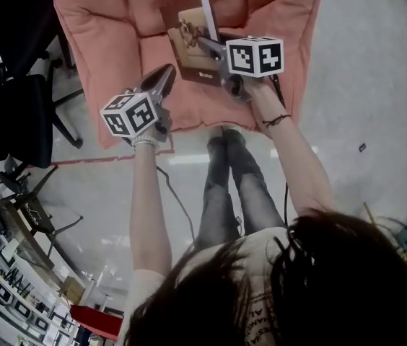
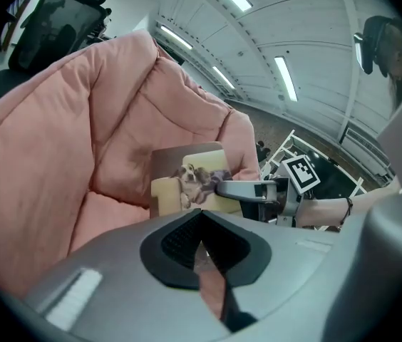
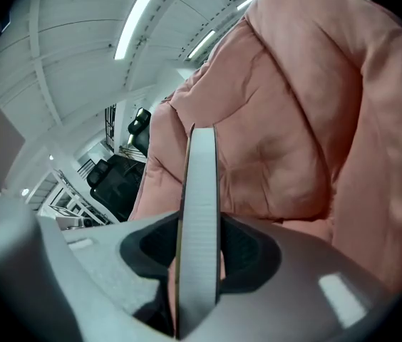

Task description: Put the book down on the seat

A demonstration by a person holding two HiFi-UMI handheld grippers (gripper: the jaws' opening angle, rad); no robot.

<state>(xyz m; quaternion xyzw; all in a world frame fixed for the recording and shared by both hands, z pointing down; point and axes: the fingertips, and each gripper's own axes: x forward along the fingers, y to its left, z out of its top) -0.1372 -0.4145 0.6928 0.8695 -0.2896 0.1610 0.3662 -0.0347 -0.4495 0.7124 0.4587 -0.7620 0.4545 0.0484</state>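
Observation:
A brown book (image 1: 189,38) with a dog picture on its cover hangs upright over the pink cushioned seat (image 1: 189,103). My right gripper (image 1: 198,42) is shut on it from the right. In the right gripper view the book's white page edge (image 3: 201,191) stands on end between the jaws, with the pink backrest (image 3: 308,120) behind. The left gripper view shows the book's cover (image 2: 190,177) with the right gripper (image 2: 229,189) clamped on it. My left gripper (image 1: 167,71) hovers at the seat's front left, shut with nothing in it, apart from the book.
A black office chair (image 1: 16,114) stands left of the pink chair. A red tape line (image 1: 81,161) runs across the glossy floor. The person's legs (image 1: 232,186) stand just in front of the seat. Shelving (image 1: 1,265) fills the lower left.

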